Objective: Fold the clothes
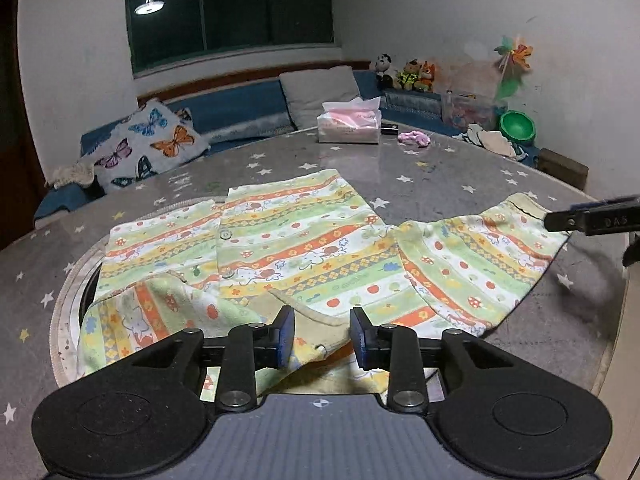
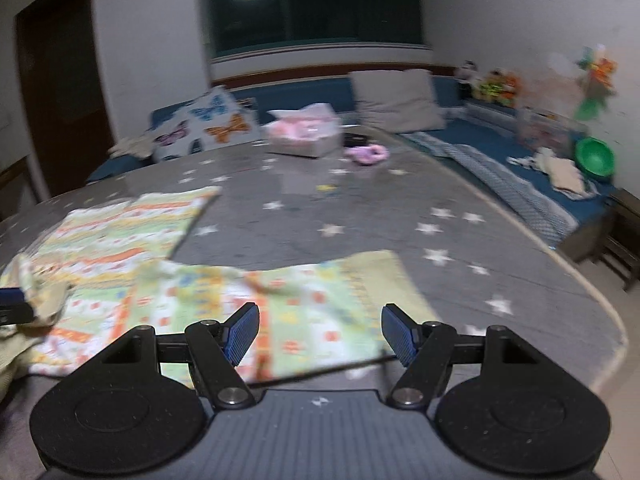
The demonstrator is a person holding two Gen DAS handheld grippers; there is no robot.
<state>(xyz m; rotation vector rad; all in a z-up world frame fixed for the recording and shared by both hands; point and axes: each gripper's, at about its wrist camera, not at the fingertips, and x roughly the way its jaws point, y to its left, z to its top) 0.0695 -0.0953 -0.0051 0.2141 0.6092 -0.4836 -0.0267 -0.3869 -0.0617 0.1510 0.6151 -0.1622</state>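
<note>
A child's striped shirt point(image 1: 288, 248) in yellow, green and orange lies spread on the grey star-patterned table point(image 1: 400, 160). My left gripper point(image 1: 322, 334) is open, its jaws on either side of the shirt's collar edge, not closed on it. The shirt's right sleeve point(image 1: 480, 264) stretches to the right. My right gripper shows at the right edge of the left wrist view point(image 1: 592, 220), beside the sleeve cuff. In the blurred right wrist view the right gripper point(image 2: 320, 332) is open over the sleeve point(image 2: 304, 300), holding nothing. The left gripper shows at the left edge point(image 2: 12, 304).
A tissue pack point(image 1: 348, 122) and a pink cloth item point(image 1: 416, 138) lie at the table's far side. A sofa with a butterfly pillow point(image 1: 148, 144) runs behind the table. A green bowl point(image 1: 518, 126) and soft toys point(image 1: 412, 74) sit at the back right. The table's edge curves on the right point(image 2: 580, 280).
</note>
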